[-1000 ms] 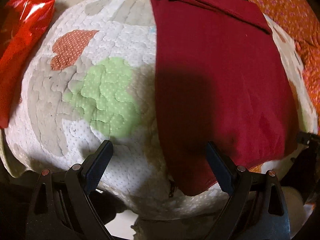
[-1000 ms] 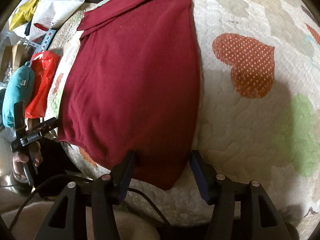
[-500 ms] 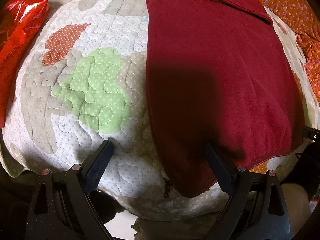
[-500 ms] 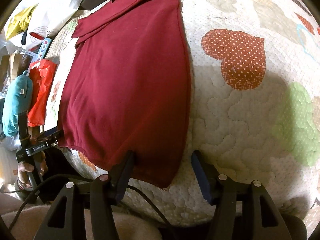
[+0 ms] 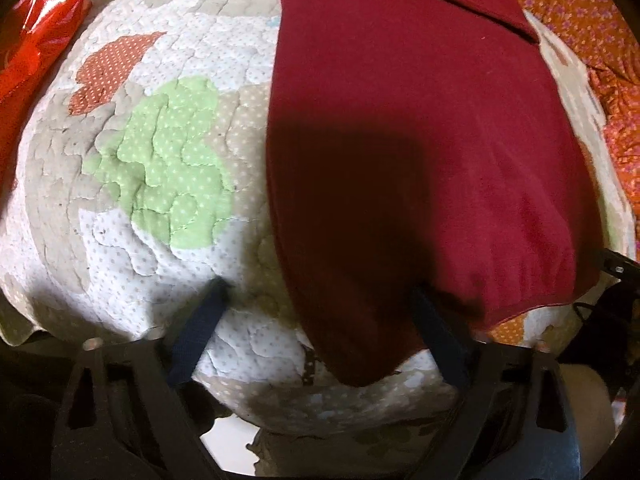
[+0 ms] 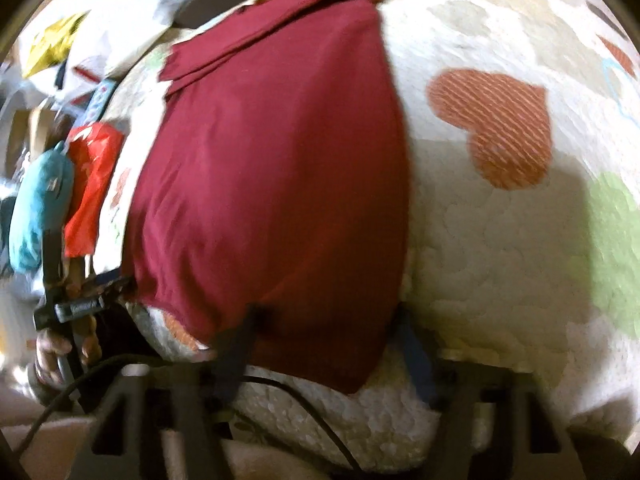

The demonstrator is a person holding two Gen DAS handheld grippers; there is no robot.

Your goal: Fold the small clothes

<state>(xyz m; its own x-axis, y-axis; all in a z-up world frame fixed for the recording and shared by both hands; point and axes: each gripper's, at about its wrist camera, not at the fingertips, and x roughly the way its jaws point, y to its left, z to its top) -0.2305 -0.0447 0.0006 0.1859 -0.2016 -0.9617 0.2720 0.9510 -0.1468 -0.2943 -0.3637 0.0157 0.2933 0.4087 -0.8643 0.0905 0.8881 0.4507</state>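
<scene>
The folded shirt [image 5: 420, 152] is dark red all over, with no pattern. The quilt [image 5: 132, 264] under it is white with tiny dots and wavy stitching. It has patches sewn on: a light green patch [image 5: 172, 168] with pale dots, an orange-red heart [image 6: 496, 124] with white dots, and some grey-beige patches. A shiny bright red plastic bag [image 5: 36, 44] lies at the quilt's edge. An orange cloth [image 5: 580, 20] has small purple flowers on it. A teal pouch [image 6: 38, 208] sits beside the red bag. The gripper fingers [image 5: 200, 332] are dark blue on black frames.
</scene>
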